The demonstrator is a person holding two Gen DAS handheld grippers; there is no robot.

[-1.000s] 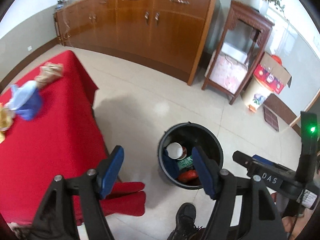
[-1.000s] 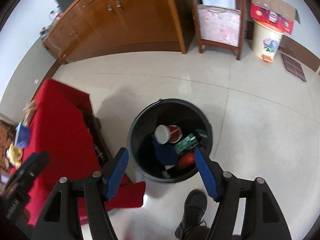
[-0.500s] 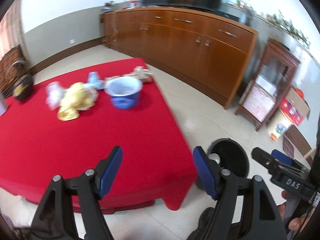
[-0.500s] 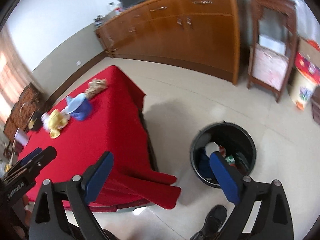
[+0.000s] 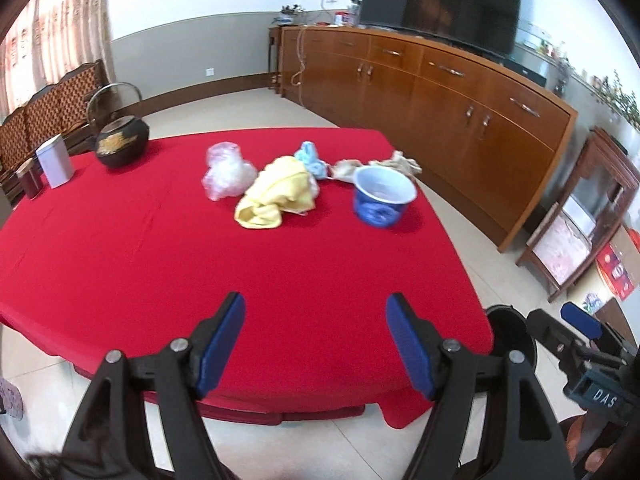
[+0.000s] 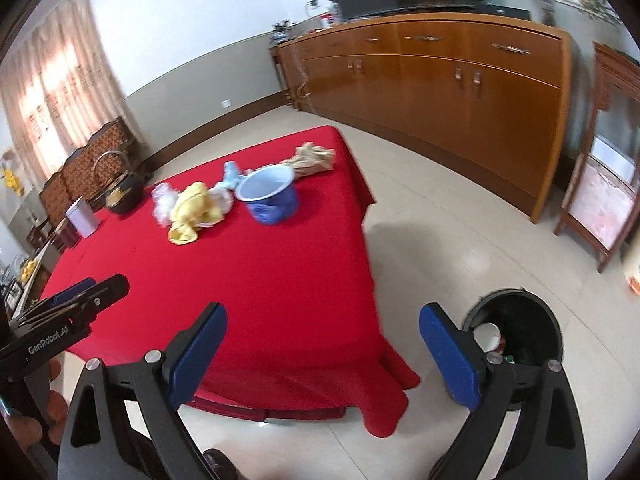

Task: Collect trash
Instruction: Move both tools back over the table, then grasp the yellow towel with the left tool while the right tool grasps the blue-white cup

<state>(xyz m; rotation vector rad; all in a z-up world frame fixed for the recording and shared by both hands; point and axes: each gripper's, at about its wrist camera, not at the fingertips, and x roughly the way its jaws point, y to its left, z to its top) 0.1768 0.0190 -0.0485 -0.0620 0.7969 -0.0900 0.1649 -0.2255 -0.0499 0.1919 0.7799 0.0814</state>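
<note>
**A:** Red cloth covers the worktop (image 5: 160,248), with pale floor tiles round it and a long wooden sideboard (image 5: 460,92) behind. What is left to collect?

**B:** A loose cluster towards the far side of the cloth: a crumpled clear plastic bag (image 5: 228,174), a yellow wad (image 5: 276,194), a scrap of light blue (image 5: 310,160), some brownish crumpled paper (image 5: 394,164) and a blue cup (image 5: 382,200) sitting upright, mouth up. The black bin (image 6: 516,336) stands on the floor off the near right corner of the worktop, with a white cup and other bits already inside.

**A:** And the grippers?

**B:** Both are empty. The left gripper (image 5: 316,344) has its blue pads apart over the near edge of the cloth; the right gripper (image 6: 322,354) stands wider, between the cloth's corner and the bin. Neither touches anything.

**A:** So which way does the trash lie?

**B:** Straight ahead and well apart from both, across a bare stretch of red. From the left view the yellow wad is nearly on the centre line and the blue cup sits a little right. From the right view the whole cluster lies up and to the left, so I judge the left hand better lined up with the wad and bag, while the cup, at the cluster's right end, suits the right hand.

**A:** Any long axis to mind?

**B:** The cluster runs left to right across the approach; the cup is round, so any side serves.
</note>
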